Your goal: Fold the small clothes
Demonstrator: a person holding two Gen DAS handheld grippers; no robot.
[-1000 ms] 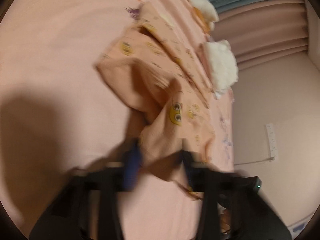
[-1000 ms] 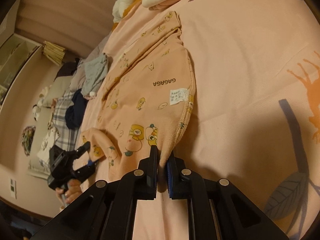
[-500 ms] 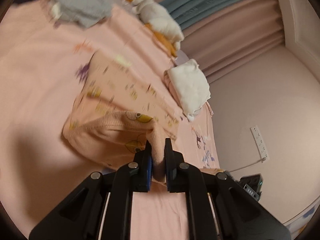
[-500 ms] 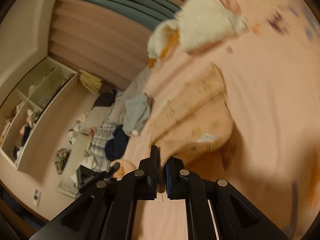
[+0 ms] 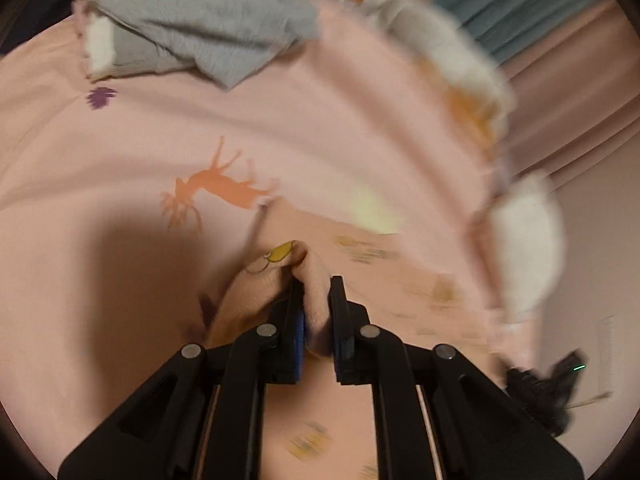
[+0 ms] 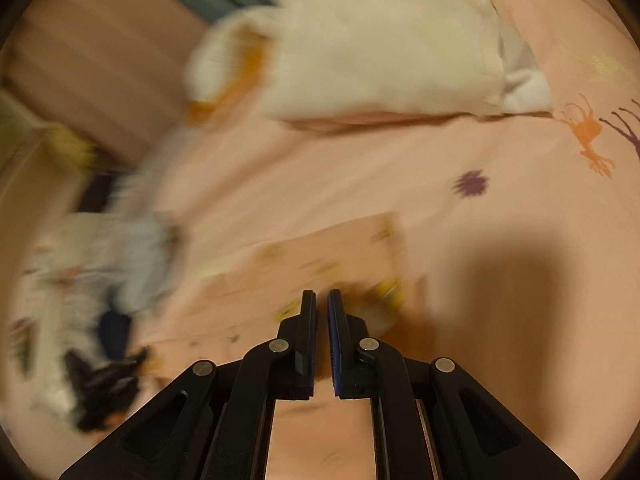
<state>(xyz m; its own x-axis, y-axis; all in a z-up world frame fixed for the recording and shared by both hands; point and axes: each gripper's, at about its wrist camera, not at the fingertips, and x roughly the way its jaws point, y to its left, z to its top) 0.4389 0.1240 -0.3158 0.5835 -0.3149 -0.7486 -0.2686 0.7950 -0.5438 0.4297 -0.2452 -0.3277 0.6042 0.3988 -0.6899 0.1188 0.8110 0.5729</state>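
left tool [image 5: 316, 308]: pinching peach printed garment [image 5: 400, 276] hem, frame centre | right tool [image 6: 321, 312]: pressed together over it, grip unclear | bedsheet [image 6: 500, 240]: bare at right

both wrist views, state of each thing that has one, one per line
left gripper: shut on a bunched fold of the peach garment
right gripper: shut, cloth between its jaws hard to make out
peach garment: partly folded over, lying on the bed
grey garment: crumpled, unfolded
white cloth: folded, lying on the bed
bedsheet: spread out, lightly rippled
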